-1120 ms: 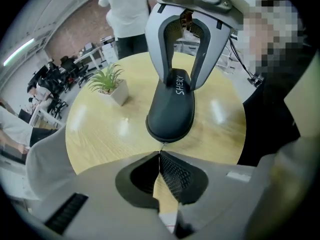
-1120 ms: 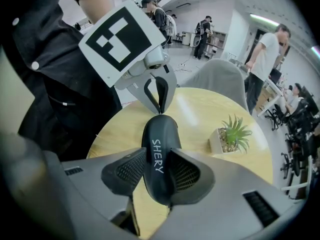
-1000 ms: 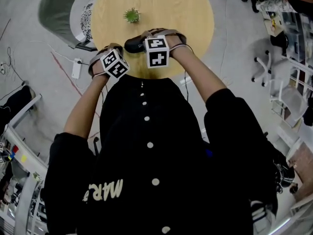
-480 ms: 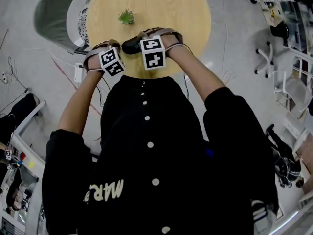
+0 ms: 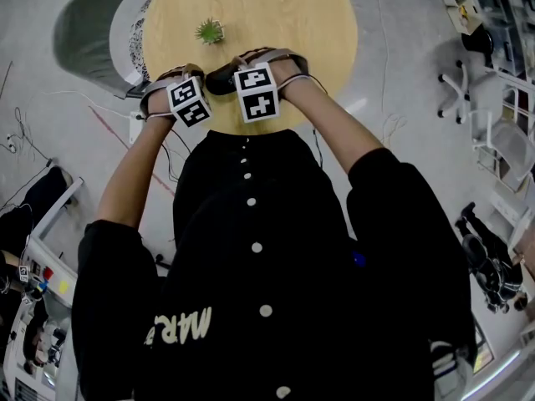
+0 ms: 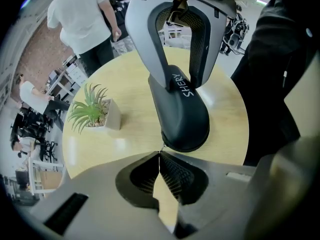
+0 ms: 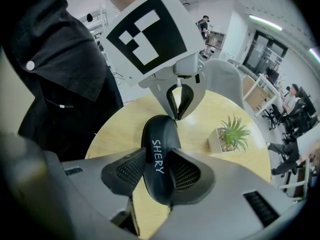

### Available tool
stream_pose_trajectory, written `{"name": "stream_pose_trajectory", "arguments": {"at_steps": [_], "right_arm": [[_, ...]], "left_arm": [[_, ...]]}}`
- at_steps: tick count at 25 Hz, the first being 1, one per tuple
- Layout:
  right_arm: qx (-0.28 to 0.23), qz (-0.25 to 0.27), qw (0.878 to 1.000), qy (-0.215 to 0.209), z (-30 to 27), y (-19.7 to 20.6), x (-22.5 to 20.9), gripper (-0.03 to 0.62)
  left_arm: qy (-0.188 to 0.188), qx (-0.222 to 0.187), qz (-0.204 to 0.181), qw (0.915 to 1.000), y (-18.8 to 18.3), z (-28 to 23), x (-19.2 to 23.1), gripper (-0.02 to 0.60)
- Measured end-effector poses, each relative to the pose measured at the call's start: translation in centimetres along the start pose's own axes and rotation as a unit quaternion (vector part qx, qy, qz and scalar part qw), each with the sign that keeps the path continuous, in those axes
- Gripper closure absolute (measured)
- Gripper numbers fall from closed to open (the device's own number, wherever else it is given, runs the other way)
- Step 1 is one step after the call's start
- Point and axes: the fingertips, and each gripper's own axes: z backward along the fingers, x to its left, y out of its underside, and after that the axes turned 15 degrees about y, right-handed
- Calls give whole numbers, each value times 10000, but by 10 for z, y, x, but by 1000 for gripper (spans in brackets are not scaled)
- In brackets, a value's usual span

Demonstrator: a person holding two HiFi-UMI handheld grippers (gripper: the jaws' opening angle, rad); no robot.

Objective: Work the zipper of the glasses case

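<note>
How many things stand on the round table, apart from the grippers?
2: the black glasses case at the near edge, clamped by the right gripper, and a small potted plant beyond it. More may be hidden.

**Light and picture quality: bright, even, wide-angle**

Head view: diffuse overhead light is flooding the pale floor (image 5: 401, 98) and the round table (image 5: 276, 15). Shadows are falling short and soft, and the black shirt (image 5: 318, 307) is swallowing detail.

Left gripper view: a soft sheen is lying along the glasses case (image 6: 182, 124) and pale glare patches are showing on the tabletop. The zipper pull (image 6: 162, 147) is reading only as a faint glint, and the nearest foreground is blurring.

Right gripper view: ceiling strip lights (image 7: 265, 21) are glowing upper right.

All views are bending at the edges, and the gripper views' corners are darkening to black.
</note>
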Motion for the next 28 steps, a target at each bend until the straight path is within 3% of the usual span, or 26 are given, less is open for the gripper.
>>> {"name": "stream_pose_trajectory", "arguments": {"at_steps": [5, 18, 19, 21, 25, 28], "right_arm": [[0, -28, 10000, 18, -1, -1, -2, 436], [-137, -171, 9997, 95, 2, 1, 0, 434], [-157, -186, 9996, 126, 3, 0, 0, 434], [-160, -199, 9995, 176, 5, 0, -1, 434], [-84, -174, 9997, 166, 6, -1, 2, 436], [-64, -314, 9992, 225, 4, -7, 6, 434]], "left_arm": [[79, 96, -224, 9997, -5, -1, 6, 576], [220, 74, -295, 9993, -4, -1, 0, 575], [260, 101, -280, 9992, 0, -1, -3, 560], [370, 130, -159, 9991, 6, 2, -7, 470], [238, -30, 93, 9997, 16, 17, -15, 462], [17, -455, 401, 9982, 22, 31, -21, 469]]}}
